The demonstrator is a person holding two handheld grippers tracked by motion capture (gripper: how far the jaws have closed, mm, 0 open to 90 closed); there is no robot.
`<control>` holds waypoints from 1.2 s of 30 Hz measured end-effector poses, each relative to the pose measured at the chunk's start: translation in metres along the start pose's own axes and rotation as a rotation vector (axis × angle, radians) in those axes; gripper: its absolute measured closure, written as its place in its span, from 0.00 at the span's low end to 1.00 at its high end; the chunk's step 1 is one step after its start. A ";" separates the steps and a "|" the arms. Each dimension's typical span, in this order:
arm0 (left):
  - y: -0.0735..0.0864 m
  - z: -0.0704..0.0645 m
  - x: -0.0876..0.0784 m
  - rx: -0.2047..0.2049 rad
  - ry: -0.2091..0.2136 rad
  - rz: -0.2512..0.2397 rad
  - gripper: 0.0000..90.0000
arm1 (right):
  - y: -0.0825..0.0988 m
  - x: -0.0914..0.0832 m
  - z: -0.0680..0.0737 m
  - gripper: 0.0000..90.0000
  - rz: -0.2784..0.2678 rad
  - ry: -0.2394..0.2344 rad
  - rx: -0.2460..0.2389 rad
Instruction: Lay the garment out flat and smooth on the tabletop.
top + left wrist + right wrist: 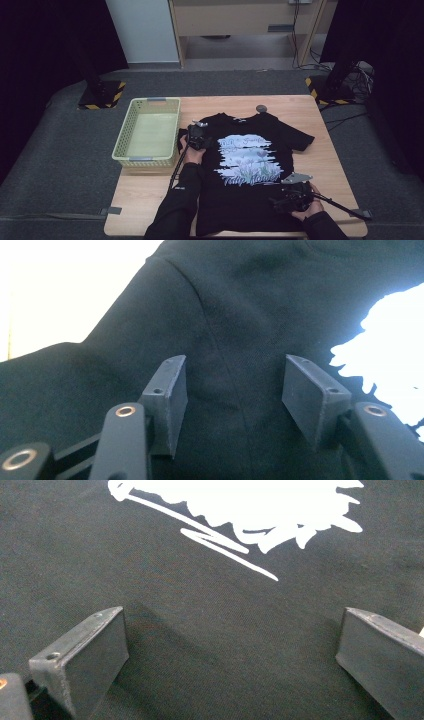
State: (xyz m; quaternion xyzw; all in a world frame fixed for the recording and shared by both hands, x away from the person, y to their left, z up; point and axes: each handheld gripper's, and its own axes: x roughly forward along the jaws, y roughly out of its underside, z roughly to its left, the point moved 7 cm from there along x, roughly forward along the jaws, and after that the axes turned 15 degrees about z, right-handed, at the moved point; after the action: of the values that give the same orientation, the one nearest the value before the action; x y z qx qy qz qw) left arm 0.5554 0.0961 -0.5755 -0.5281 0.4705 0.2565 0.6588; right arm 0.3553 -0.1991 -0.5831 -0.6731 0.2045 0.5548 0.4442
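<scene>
We have a black T-shirt (250, 170) spread flat, front up, across the middle of the wooden table (140, 200); printed graphic (247, 160) faces us, collar toward the far edge; hem reaches the near edge. Our left gripper (198, 136) sits at the shirt's left shoulder, by the sleeve seam; in the left gripper view its jaws stand partly apart over the fabric (230, 340), seam running between the pads (167, 400); nothing pinched, cloth lies flat under them. Our right gripper (292, 196) rests low on the shirt's right side near the hem, just below the print; in the right gripper view its jaws stand wide apart with plain black cloth (225, 645) between them, white lettering (235, 510) ahead; no grip on anything. A pale green basket (122, 145) sits on the table's left, just beside the left sleeve. A small round grey object (261, 108) lies just beyond the collar.
</scene>
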 end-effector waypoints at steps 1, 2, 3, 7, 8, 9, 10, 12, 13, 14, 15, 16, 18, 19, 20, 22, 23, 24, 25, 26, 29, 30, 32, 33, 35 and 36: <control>0.000 -0.001 -0.002 -0.009 0.014 0.002 0.48 | 0.000 0.000 0.000 0.01 0.002 -0.003 -0.003; 0.000 -0.002 -0.005 -0.016 0.037 -0.006 0.48 | 0.000 0.000 -0.001 0.01 0.007 -0.007 -0.004; 0.000 -0.003 -0.008 -0.023 0.060 -0.018 0.48 | -0.001 -0.001 -0.001 0.01 0.012 -0.013 -0.003; -0.001 -0.009 -0.026 -0.011 0.122 -0.053 0.44 | -0.003 -0.005 -0.002 0.02 0.014 -0.041 0.009; -0.001 -0.011 -0.032 -0.001 0.132 -0.060 0.44 | -0.003 -0.007 -0.003 0.02 0.001 -0.039 0.010; 0.001 -0.013 -0.038 0.007 0.143 -0.070 0.43 | -0.004 -0.008 -0.003 0.02 -0.009 -0.043 0.014; 0.003 -0.016 -0.046 0.018 0.160 -0.082 0.42 | -0.005 -0.010 -0.004 0.02 -0.021 -0.040 0.019; 0.009 -0.019 -0.058 0.039 0.177 -0.103 0.41 | -0.006 -0.013 -0.006 0.02 -0.043 -0.038 0.027; 0.011 -0.020 -0.062 0.050 0.179 -0.106 0.41 | -0.007 -0.015 -0.007 0.02 -0.049 -0.037 0.038; 0.015 -0.022 -0.068 0.064 0.184 -0.108 0.40 | -0.008 -0.015 -0.008 0.01 -0.051 -0.038 0.040; 0.019 -0.024 -0.073 0.079 0.189 -0.114 0.39 | -0.008 -0.016 -0.008 0.02 -0.055 -0.039 0.042; 0.019 -0.024 -0.073 0.079 0.189 -0.114 0.39 | -0.008 -0.016 -0.008 0.02 -0.055 -0.039 0.042; 0.033 -0.030 -0.087 0.113 0.203 -0.134 0.37 | -0.009 -0.018 -0.010 0.02 -0.056 -0.041 0.047; 0.046 -0.035 -0.095 0.136 0.214 -0.136 0.36 | -0.009 -0.018 -0.010 0.02 -0.053 -0.042 0.048; 0.046 -0.035 -0.095 0.136 0.214 -0.136 0.35 | -0.009 -0.018 -0.010 0.02 -0.053 -0.042 0.048; 0.060 -0.038 -0.100 0.160 0.213 -0.133 0.34 | -0.009 -0.020 -0.012 0.02 -0.055 -0.043 0.059; 0.066 -0.040 -0.101 0.171 0.215 -0.131 0.33 | -0.009 -0.022 -0.013 0.02 -0.054 -0.042 0.062; 0.074 -0.041 -0.103 0.183 0.215 -0.127 0.33 | -0.010 -0.022 -0.014 0.01 -0.060 -0.041 0.061; 0.080 -0.042 -0.105 0.193 0.218 -0.125 0.32 | -0.009 -0.024 -0.015 0.01 -0.062 -0.036 0.065; 0.087 -0.043 -0.106 0.204 0.218 -0.120 0.31 | -0.009 -0.024 -0.016 0.01 -0.063 -0.034 0.067; 0.105 -0.041 -0.111 0.203 0.235 -0.126 0.30 | -0.008 -0.025 -0.017 0.01 -0.057 -0.022 0.068; 0.109 -0.040 -0.112 0.194 0.241 -0.127 0.29 | -0.008 -0.025 -0.018 0.01 -0.052 -0.018 0.067; 0.116 -0.038 -0.112 0.192 0.241 -0.121 0.27 | -0.007 -0.026 -0.019 0.01 -0.049 -0.012 0.071; 0.119 -0.037 -0.113 0.191 0.239 -0.118 0.27 | -0.007 -0.027 -0.020 0.01 -0.055 -0.016 0.078; 0.127 -0.035 -0.115 0.194 0.242 -0.116 0.25 | -0.006 -0.028 -0.023 0.01 -0.061 -0.020 0.091; 0.130 -0.034 -0.116 0.198 0.241 -0.118 0.24 | -0.005 -0.029 -0.025 0.01 -0.066 -0.018 0.100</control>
State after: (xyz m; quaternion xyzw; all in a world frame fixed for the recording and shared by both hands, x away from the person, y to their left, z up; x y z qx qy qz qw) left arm 0.3857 0.1230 -0.5313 -0.5142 0.5372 0.1048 0.6603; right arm 0.3650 -0.2236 -0.5550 -0.6515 0.2058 0.5350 0.4971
